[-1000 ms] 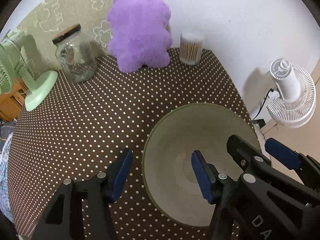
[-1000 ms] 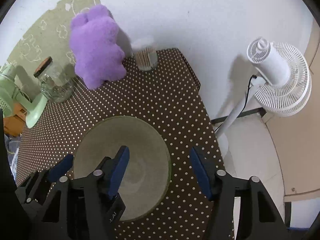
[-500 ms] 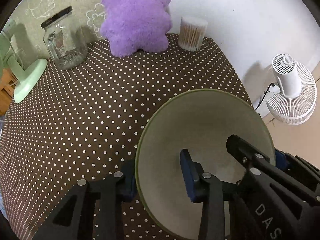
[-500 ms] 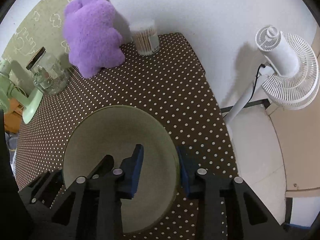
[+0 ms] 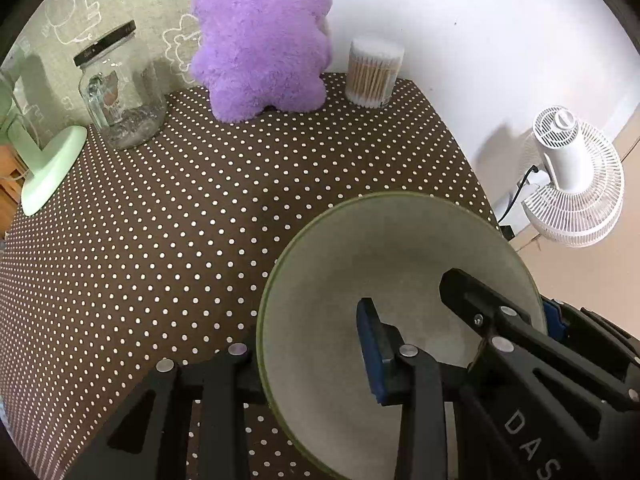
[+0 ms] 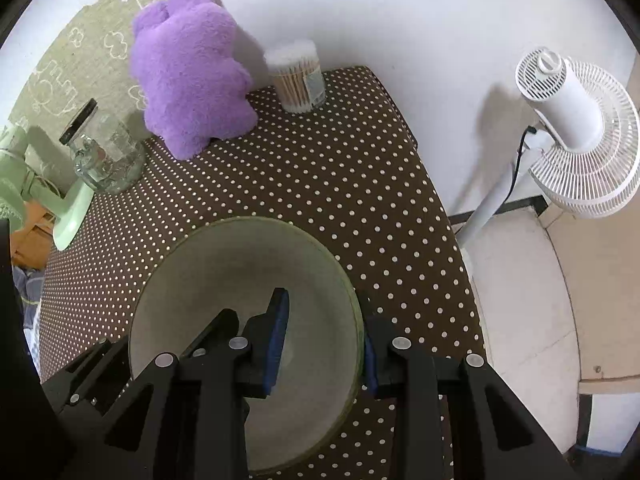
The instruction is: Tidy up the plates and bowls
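A wide pale grey-green bowl (image 5: 400, 248) with an olive rim stands on the brown dotted tablecloth (image 5: 160, 220), near its right edge. My left gripper (image 5: 312, 352) is shut on the bowl's left rim; one blue pad (image 5: 370, 352) is inside and the other finger is hidden behind the wall. My right gripper (image 6: 324, 328) is shut on the right rim of the bowl (image 6: 240, 272), with one blue pad (image 6: 278, 336) inside and the other outside. In the left wrist view the right gripper's black fingers (image 5: 500, 320) reach over the far rim. I cannot tell whether the bowl touches the cloth.
At the back against the wall stand a purple plush toy (image 5: 264, 40), a glass jar (image 5: 120, 96) and a tub of cotton swabs (image 5: 374, 72). A green fan base (image 5: 48, 164) is at the left. A white floor fan (image 6: 572, 128) stands beyond the table's right edge.
Both grippers have closed from wide open onto opposite sides of the bowl's rim. The bowl now fills more of both views.
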`<state>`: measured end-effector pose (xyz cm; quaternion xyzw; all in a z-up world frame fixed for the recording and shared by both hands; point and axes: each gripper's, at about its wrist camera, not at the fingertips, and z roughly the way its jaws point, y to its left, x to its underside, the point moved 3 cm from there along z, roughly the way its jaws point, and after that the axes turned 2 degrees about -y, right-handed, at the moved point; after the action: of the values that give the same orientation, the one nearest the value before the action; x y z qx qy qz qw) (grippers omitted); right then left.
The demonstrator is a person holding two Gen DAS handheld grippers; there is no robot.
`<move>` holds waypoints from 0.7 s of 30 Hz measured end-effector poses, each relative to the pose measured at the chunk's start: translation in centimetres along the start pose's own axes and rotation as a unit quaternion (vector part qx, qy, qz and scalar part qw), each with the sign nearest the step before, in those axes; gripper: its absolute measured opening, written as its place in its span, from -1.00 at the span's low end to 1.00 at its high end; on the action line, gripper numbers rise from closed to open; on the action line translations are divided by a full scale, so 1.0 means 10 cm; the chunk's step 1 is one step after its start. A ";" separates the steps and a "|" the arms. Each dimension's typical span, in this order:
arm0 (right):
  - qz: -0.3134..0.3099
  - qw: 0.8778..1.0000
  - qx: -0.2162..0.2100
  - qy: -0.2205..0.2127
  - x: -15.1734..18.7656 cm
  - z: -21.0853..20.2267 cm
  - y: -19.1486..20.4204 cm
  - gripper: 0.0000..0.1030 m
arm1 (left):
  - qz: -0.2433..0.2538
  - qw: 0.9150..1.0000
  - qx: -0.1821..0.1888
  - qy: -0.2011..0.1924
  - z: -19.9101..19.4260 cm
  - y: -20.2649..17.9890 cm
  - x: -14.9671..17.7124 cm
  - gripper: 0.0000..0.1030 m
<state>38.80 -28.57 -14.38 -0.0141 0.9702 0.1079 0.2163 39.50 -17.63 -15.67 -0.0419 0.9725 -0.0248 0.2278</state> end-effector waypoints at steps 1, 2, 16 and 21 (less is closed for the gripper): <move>-0.001 1.000 -0.001 0.000 0.00 -0.01 0.01 -0.31 | 0.000 1.000 0.000 -0.001 -0.02 0.01 0.00 -0.36; -0.001 1.000 -0.001 -0.001 0.00 -0.03 0.01 -0.31 | 0.001 1.000 -0.001 -0.002 -0.04 0.01 0.00 -0.36; -0.004 1.000 -0.012 -0.023 0.04 -0.46 0.13 -0.31 | 0.011 1.000 -0.007 -0.028 -0.54 0.11 0.07 -0.36; -0.004 0.999 -0.013 -0.032 0.07 -0.68 0.20 -0.31 | 0.013 0.999 -0.007 -0.036 -0.74 0.14 0.13 -0.36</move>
<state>35.16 -28.04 -8.30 -0.0173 0.9613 0.1195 0.2476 34.90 -16.11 -9.70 -0.0315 0.9641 -0.0135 0.2632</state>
